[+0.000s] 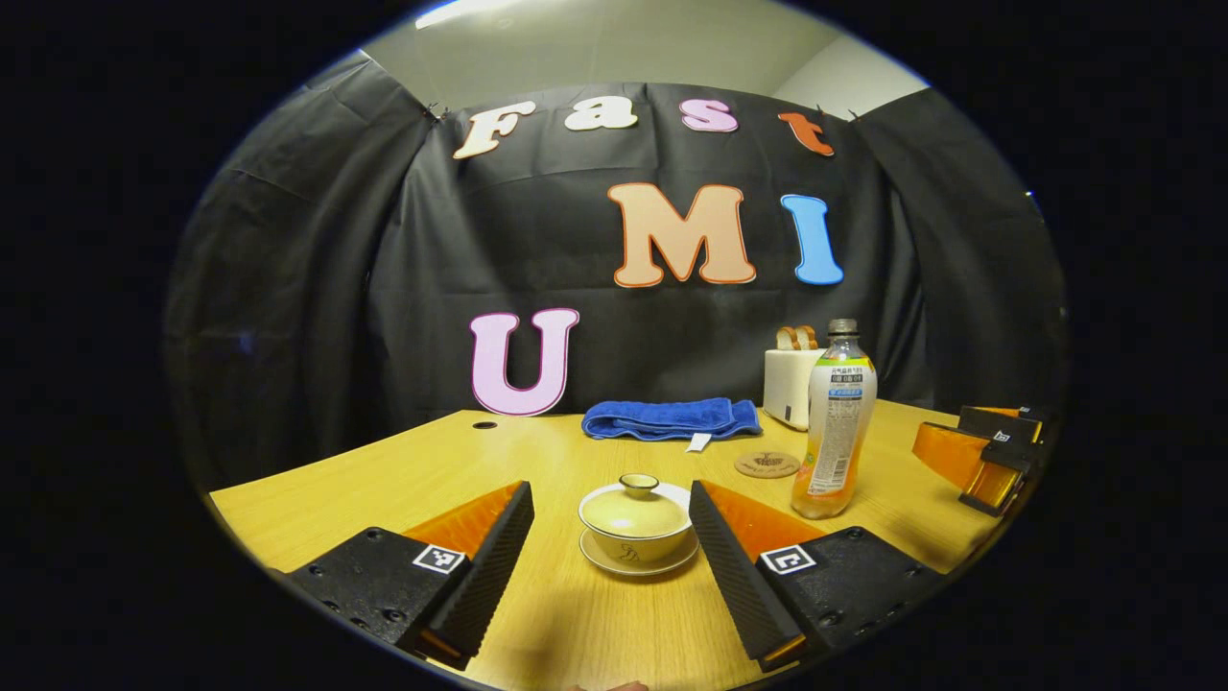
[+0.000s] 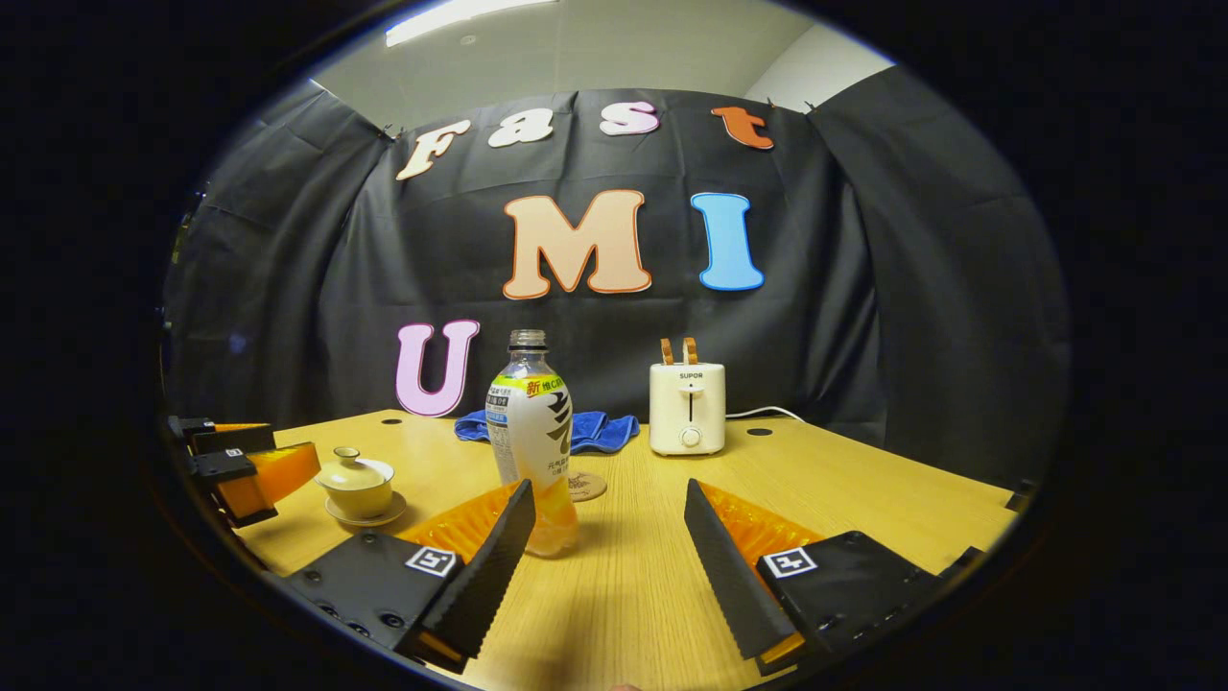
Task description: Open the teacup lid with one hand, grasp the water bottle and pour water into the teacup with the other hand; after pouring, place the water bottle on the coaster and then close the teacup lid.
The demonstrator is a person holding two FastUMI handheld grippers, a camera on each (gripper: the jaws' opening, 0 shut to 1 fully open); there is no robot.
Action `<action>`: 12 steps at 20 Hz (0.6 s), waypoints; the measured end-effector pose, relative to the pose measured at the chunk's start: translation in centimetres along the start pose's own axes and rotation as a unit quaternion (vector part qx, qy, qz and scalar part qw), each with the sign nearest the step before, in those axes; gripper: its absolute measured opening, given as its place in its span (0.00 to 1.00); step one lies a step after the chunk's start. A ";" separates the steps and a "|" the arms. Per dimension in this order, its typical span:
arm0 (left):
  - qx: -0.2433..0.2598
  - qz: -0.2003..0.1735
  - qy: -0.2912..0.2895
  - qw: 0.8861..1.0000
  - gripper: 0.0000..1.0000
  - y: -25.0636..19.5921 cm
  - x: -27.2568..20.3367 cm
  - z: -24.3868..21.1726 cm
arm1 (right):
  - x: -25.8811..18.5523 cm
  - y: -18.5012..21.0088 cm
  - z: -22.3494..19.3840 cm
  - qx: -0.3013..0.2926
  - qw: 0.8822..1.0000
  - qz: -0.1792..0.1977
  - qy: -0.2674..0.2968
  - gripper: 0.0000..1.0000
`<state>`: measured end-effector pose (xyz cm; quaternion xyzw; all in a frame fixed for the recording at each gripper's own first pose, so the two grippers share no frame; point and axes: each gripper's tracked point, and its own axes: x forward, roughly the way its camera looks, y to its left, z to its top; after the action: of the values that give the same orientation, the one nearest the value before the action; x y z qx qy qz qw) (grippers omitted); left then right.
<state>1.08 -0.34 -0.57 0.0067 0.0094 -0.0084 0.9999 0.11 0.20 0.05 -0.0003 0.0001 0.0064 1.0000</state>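
Nearest the lens in the left gripper view, the left gripper (image 1: pixel 610 537) has its jaws spread wide with nothing between them, lined up on the teacup (image 1: pixel 638 527) at 12 o'clock just ahead. That line-up suggests this hand is meant for the lid (image 1: pixel 637 499), which sits on the cup, its knob upright; nothing has been opened yet, and the cup's inside is hidden. The cup stands on a small saucer (image 1: pixel 638 561) on the desk (image 1: pixel 403 480).

From the cup, the water bottle (image 1: pixel 835 422) stands upright at about 2 o'clock, with the round coaster (image 1: pixel 767 464) bare just behind and beside it, ready for the bottle after pouring. The bottle has no cap that I can see, and a pale orange liquid fills only its lowest part.

In the right gripper view, the right gripper (image 2: pixel 608 537) also has its jaws wide apart and empty; the bottle is at 11 o'clock, just beyond the left finger (image 2: pixel 489 566), so I judge this hand will take it. Farther back stand a folded blue towel (image 1: pixel 670 418) and a white toaster (image 2: pixel 687 408), both clear of the work.
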 end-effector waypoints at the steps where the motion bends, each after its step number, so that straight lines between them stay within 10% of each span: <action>1: 0.003 -0.001 0.006 1.000 0.95 -0.1 0.2 -0.2 | 0.0 0.0 -0.1 0.000 1.000 0.000 0.000 0.96; 12: 0.025 -0.022 0.043 0.999 0.95 -0.8 4.5 0.3 | 0.0 0.3 0.0 0.001 1.000 0.007 0.001 0.96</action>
<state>5.59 -1.22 -0.40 0.0320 0.0520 -0.0302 0.9977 0.12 0.47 0.00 0.0004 0.0009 0.0133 0.9999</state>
